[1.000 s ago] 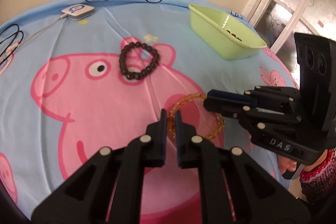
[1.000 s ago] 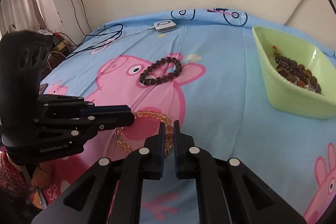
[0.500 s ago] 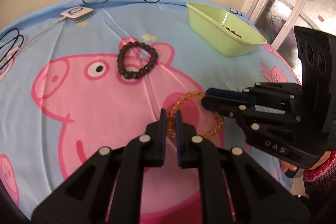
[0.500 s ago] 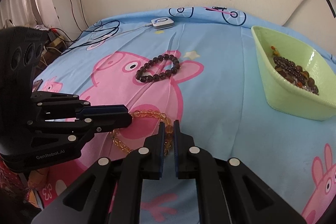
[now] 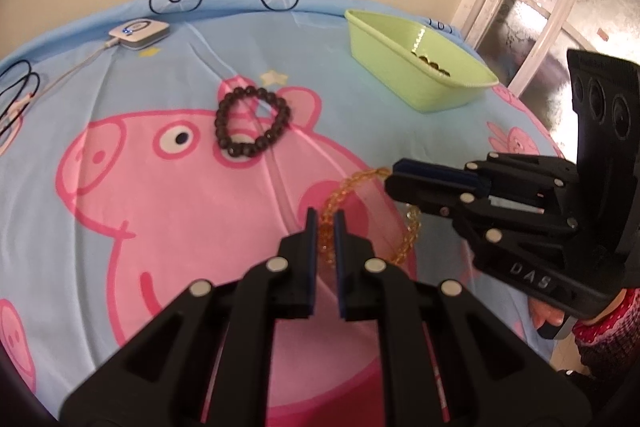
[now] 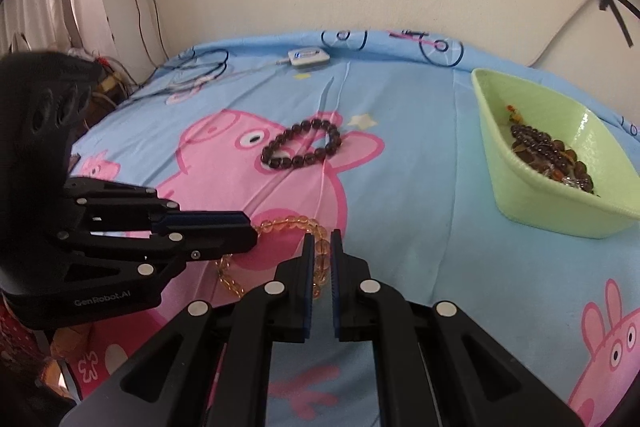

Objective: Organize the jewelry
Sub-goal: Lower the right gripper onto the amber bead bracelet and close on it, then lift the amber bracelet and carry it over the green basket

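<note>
An amber bead bracelet (image 5: 412, 231) (image 6: 280, 225) lies on the pink pig print of the blue sheet, pinched from two sides. My left gripper (image 5: 323, 217) (image 6: 250, 233) is shut on its left part, with beads showing between the pads. My right gripper (image 6: 319, 237) (image 5: 394, 175) is shut on its right part. A dark bead bracelet (image 5: 245, 151) (image 6: 296, 161) rests loose farther back on the pig's ear. A green bowl (image 5: 400, 67) (image 6: 532, 203) with several bead pieces inside stands at the back right.
A white device (image 5: 138, 33) (image 6: 309, 57) with its cord sits near the far edge. Black cables (image 5: 16, 95) (image 6: 200, 67) trail off the left side. A window frame (image 5: 520, 7) rises behind the bowl. A red patterned sleeve (image 5: 600, 331) shows under my right gripper.
The right gripper has tilted slightly, so its view has shifted a little. Both grippers stay closed on the amber bracelet; the left one has not moved.
</note>
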`<state>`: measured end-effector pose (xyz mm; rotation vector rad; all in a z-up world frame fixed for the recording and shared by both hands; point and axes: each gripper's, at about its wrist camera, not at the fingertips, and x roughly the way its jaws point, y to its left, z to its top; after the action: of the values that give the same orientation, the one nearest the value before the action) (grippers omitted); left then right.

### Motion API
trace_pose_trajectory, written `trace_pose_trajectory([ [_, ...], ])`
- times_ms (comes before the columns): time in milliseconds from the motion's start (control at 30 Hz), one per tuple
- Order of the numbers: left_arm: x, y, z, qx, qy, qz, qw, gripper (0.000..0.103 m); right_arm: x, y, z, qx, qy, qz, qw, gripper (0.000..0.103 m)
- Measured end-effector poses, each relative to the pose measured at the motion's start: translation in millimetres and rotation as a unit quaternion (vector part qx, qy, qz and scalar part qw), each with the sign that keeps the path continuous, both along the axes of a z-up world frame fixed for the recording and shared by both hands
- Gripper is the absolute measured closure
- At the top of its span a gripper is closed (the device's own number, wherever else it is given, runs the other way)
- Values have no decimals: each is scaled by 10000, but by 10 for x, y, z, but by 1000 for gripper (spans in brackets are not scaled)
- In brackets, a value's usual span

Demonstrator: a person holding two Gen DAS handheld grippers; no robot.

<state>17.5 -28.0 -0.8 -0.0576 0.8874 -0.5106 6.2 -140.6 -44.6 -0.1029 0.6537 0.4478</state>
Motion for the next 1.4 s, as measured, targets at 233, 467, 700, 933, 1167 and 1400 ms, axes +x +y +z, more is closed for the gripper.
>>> trace_pose_trajectory([
  [233, 16, 13, 17, -148, -13, 21, 9999, 96, -38, -37, 79, 192, -127, 15, 9997, 103],
  [467, 9, 42, 39, -288, -67, 5, 9996, 96, -45, -24, 88, 207, -131, -11, 9997, 103],
  [700, 88, -34, 274, -671, -141, -118, 9976, 96, -59, -88, 354, 245, -484, -44, 9985, 103],
  [933, 439, -421, 795, -756, -498, -458, 9948, 96, 67, -416, 745, 380, -948, -316, 9943, 103],
  [1167, 1059, -1007, 999, -851, -366, -820, 9923, 96, 441, -1077, 1028, 667, -1018, -875, 9887, 103],
  [1400, 1521, -1430, 858, -469, -270, -472, 9974, 84, 900, -1521, 893, 620, -700, -1464, 9848, 103],
])
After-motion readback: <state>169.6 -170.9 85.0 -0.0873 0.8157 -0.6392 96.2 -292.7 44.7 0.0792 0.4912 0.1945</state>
